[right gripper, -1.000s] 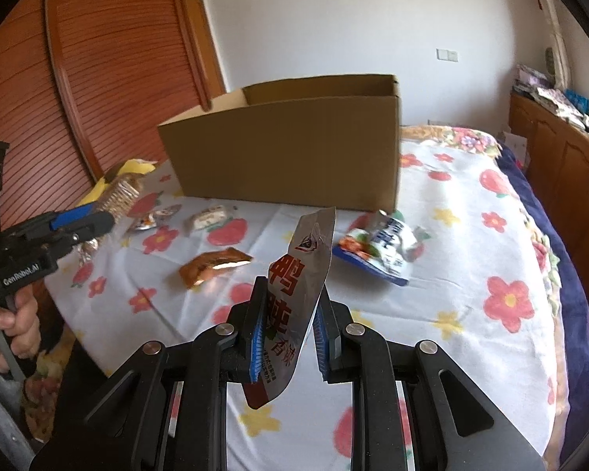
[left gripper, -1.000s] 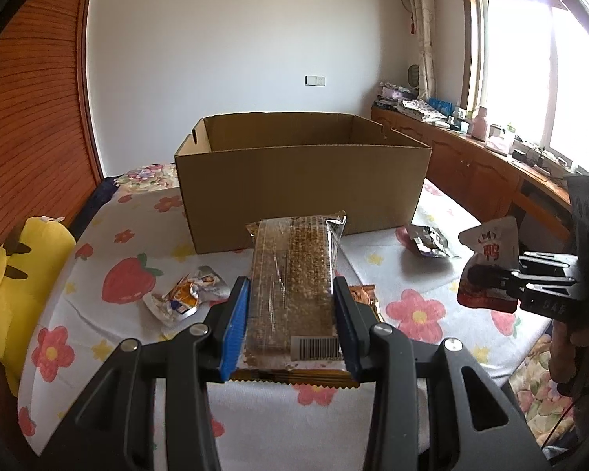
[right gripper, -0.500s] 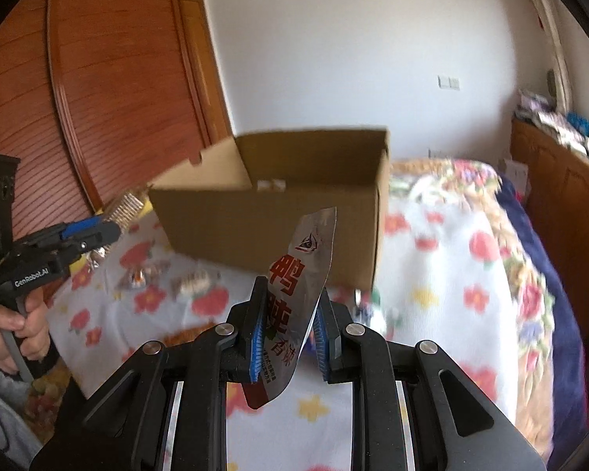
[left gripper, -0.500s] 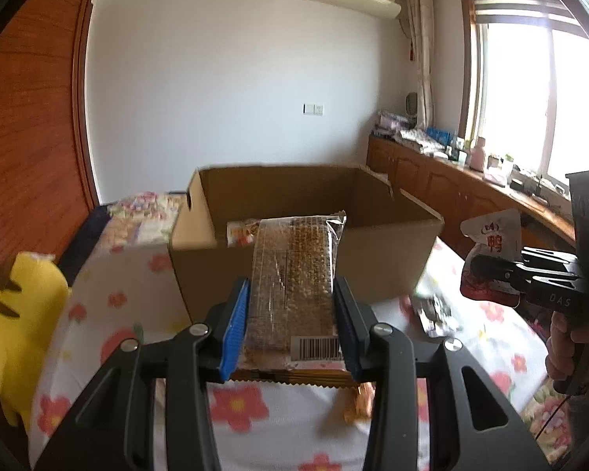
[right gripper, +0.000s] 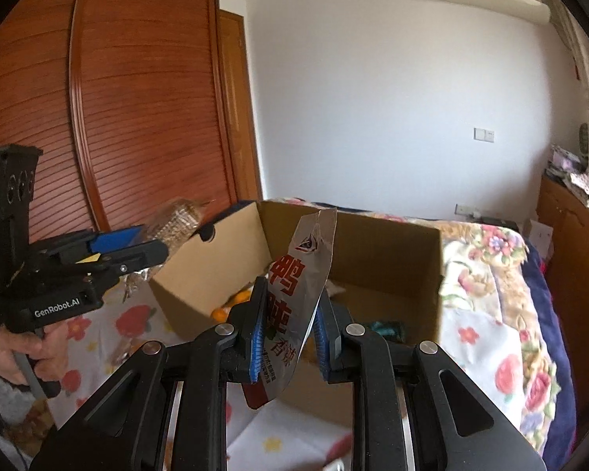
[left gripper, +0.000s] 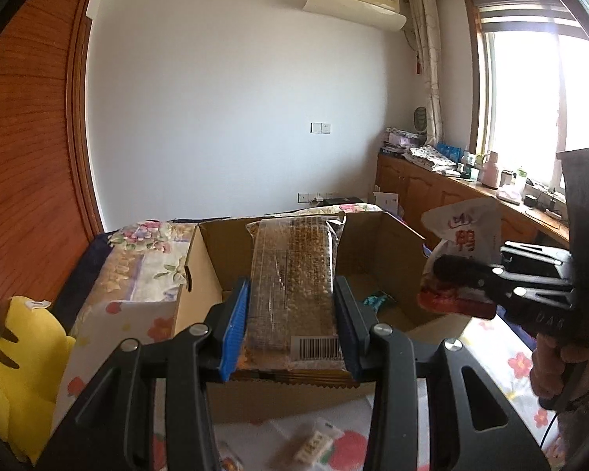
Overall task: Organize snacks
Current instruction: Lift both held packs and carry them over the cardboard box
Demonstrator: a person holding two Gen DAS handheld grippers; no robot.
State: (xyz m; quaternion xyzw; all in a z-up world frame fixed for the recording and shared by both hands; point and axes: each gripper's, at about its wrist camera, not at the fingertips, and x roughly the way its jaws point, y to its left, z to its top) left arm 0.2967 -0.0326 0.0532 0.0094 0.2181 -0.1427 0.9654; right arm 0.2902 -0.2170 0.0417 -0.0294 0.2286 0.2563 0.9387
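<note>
Now both tools [left gripper: 290, 325] [right gripper: 288, 337] hold snack packets above the cardboard box [left gripper: 388, 243].

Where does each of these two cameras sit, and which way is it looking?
Left wrist: on the left gripper, facing the cardboard box over its clamped cracker pack; right gripper at right.
Right wrist: on the right gripper, facing the box over its red-lettered pouch; left gripper at left.
Shared: box, both grippers.
</note>
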